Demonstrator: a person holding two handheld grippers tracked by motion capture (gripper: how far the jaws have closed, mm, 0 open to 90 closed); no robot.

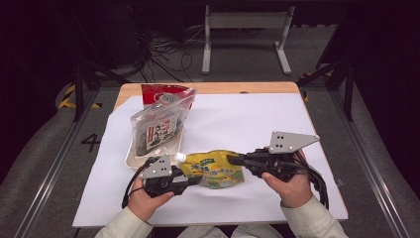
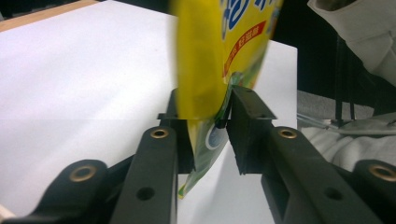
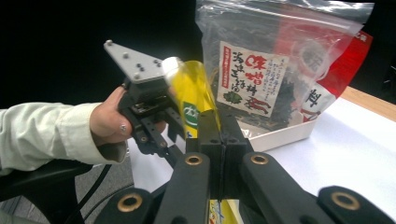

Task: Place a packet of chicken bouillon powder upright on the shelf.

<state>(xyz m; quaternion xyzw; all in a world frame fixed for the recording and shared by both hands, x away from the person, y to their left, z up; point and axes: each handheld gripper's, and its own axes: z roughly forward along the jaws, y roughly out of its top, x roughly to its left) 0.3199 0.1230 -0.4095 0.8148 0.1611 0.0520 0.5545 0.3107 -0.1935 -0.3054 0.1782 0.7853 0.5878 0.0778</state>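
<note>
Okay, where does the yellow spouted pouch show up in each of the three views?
High view: the yellow pouch sits low centre, between the left hand-held gripper and the right hand-held gripper.
Left gripper view: it hangs from top centre, pinched between the jaws.
Right gripper view: centre, edge-on above the shut jaws.
Shared landmark: the white sheet.

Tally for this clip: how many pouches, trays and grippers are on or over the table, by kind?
Yellow spouted pouch: 1
Clear seaweed pouch: 1
Red pouch: 1
White tray: 1
Grippers: 2, left gripper and right gripper, both clamped on the yellow spouted pouch
Total: 6
</note>
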